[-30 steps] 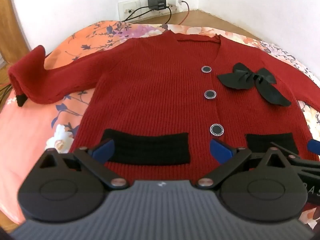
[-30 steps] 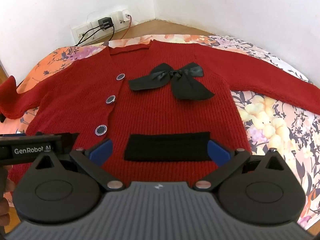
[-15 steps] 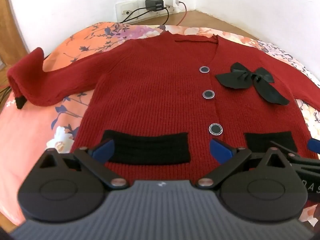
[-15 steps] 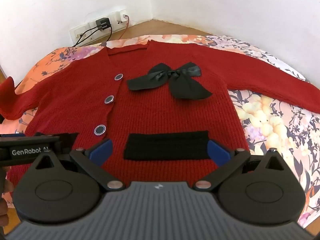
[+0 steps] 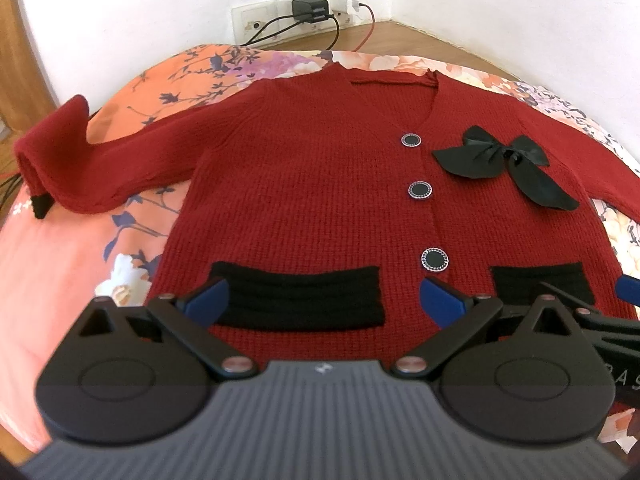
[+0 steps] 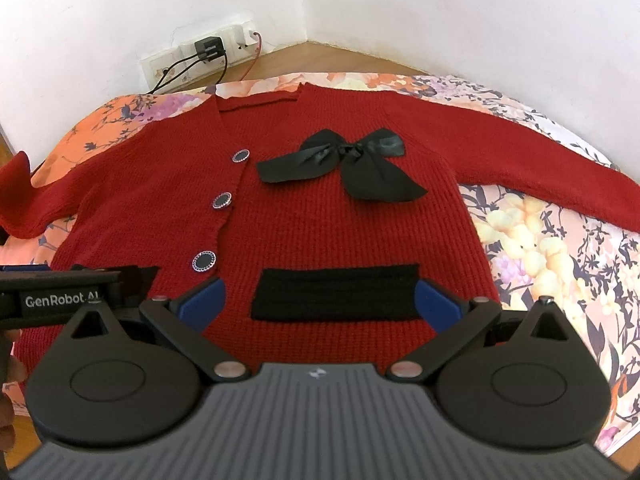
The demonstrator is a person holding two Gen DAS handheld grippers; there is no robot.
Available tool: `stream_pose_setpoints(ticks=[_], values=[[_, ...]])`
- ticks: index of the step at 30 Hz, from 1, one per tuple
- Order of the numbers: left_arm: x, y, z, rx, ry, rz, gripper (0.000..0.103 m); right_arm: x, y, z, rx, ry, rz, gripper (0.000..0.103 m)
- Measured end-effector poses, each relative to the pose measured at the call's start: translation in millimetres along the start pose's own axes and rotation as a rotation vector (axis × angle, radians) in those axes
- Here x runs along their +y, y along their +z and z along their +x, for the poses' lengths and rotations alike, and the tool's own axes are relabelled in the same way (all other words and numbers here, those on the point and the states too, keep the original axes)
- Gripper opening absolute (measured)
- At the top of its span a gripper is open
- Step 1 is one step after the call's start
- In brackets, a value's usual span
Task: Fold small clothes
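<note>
A floral sheet [image 5: 72, 264] covered the surface, coral-orange on one side [image 6: 92, 136] and paler, with yellow blossoms and dark sprigs [image 6: 560, 264], on the other. Behind it ran a strip of wooden floor [image 5: 424, 36] that met white walls [image 6: 460, 12] at a corner. Low on the wall sat a row of white sockets [image 5: 280, 16] — a black charger [image 5: 310, 10] was plugged into one, its dark cables [image 5: 276, 28] trailing down, and a thin red wire [image 5: 366, 28] hung from a white plug beside it.
</note>
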State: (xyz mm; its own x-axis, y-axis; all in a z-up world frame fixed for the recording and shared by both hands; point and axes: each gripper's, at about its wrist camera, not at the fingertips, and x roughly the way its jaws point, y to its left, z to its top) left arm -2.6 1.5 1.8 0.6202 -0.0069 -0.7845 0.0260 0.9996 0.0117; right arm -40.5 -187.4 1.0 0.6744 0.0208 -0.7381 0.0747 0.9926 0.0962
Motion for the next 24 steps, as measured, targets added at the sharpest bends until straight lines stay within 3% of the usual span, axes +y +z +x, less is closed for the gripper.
stream_pose_setpoints(ticks=[24], values=[[3.7, -1.2, -0.8, 0.004, -0.002, 0.0, 0.103, 0.9, -1.0, -0.8, 0.002, -0.01, 0.004, 0.103]])
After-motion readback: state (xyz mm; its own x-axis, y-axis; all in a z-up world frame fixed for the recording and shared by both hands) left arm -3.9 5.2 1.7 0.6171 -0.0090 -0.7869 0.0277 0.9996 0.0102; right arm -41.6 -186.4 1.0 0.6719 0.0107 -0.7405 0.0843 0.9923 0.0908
